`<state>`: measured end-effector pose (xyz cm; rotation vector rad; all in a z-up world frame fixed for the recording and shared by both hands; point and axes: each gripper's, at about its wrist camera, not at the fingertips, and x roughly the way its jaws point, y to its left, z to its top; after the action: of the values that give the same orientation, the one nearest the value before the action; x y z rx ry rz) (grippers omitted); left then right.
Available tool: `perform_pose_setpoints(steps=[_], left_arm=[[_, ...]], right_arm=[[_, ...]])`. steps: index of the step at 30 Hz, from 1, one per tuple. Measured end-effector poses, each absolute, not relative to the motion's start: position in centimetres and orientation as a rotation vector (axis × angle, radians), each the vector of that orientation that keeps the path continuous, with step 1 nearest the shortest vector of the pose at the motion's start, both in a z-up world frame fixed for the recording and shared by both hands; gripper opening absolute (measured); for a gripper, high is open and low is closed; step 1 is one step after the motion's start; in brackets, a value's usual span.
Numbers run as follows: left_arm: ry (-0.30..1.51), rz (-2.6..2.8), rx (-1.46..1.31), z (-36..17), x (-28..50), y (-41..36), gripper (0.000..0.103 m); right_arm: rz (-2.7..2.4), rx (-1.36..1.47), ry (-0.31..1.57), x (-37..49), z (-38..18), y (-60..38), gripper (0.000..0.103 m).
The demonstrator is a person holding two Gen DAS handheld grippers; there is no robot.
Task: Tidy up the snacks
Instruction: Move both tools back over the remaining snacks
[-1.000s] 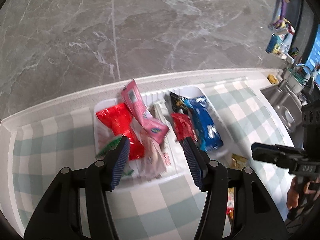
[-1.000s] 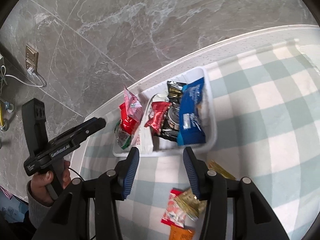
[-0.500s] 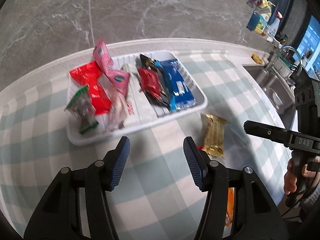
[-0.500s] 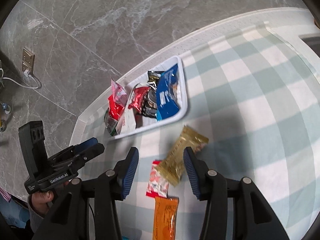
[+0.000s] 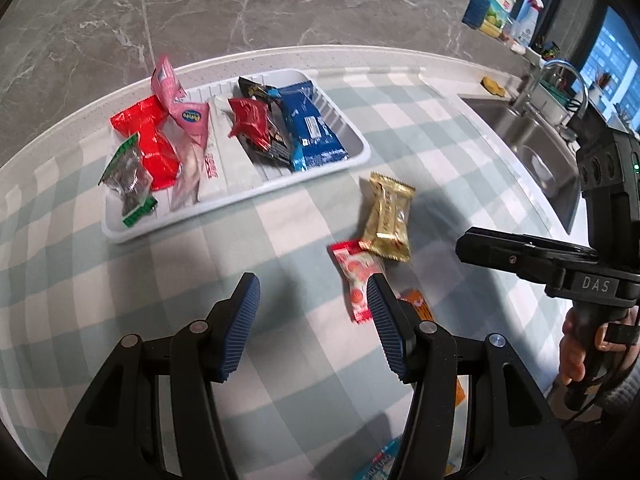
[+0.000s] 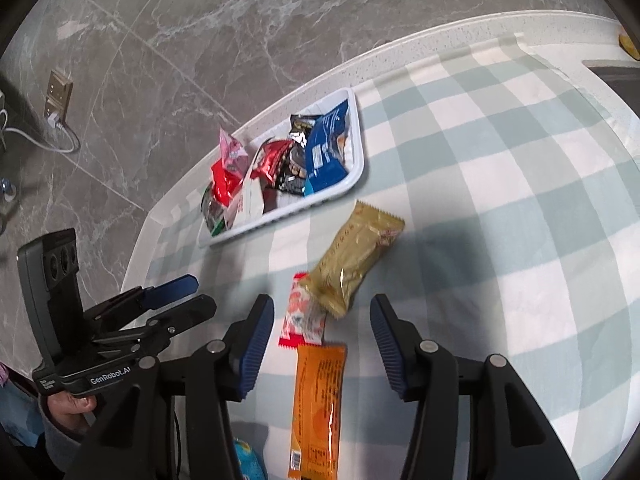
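Note:
A white tray (image 5: 362, 148) (image 6: 359, 162) holds several snack packets, among them a blue one (image 5: 308, 128), red ones and a pink one (image 5: 176, 100). On the checked cloth in front of it lie a gold packet (image 5: 388, 216) (image 6: 356, 256), a small red-and-white packet (image 5: 356, 276) (image 6: 302, 316) and an orange packet (image 6: 318, 404). My left gripper (image 5: 312, 312) is open and empty over bare cloth, left of the red-and-white packet. My right gripper (image 6: 322, 340) is open and empty, with the orange and red-and-white packets between its fingers below.
A steel sink (image 5: 532, 152) with a tap lies at the right, bottles beyond it. A grey marble wall backs the counter. A blue packet (image 6: 248, 460) lies at the near edge. The counter's raised rim (image 6: 400, 46) runs behind the tray.
Both grippers have pulled back from the tray toward the near side of the cloth. The loose gold, red-and-white and orange packets have come into view below them. Both stayed open.

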<state>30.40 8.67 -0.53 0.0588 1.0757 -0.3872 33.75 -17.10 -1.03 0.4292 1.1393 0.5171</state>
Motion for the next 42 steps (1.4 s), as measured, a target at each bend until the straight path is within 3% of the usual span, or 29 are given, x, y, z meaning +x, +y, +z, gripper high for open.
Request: perform_pose_setpoints(steps=[38, 42], left_arm=[[1.207, -0.275, -0.043, -3.1, 17.2, 11.0, 0.054], [1.215, -0.275, -0.078, -3.3, 16.5, 11.3, 0.06]], right_arm=[[0.591, 0.197, 1.223, 27.8, -3.7, -14.4, 0.056], [0.589, 0.188, 1.227, 27.4, -3.9, -14.3, 0.056]])
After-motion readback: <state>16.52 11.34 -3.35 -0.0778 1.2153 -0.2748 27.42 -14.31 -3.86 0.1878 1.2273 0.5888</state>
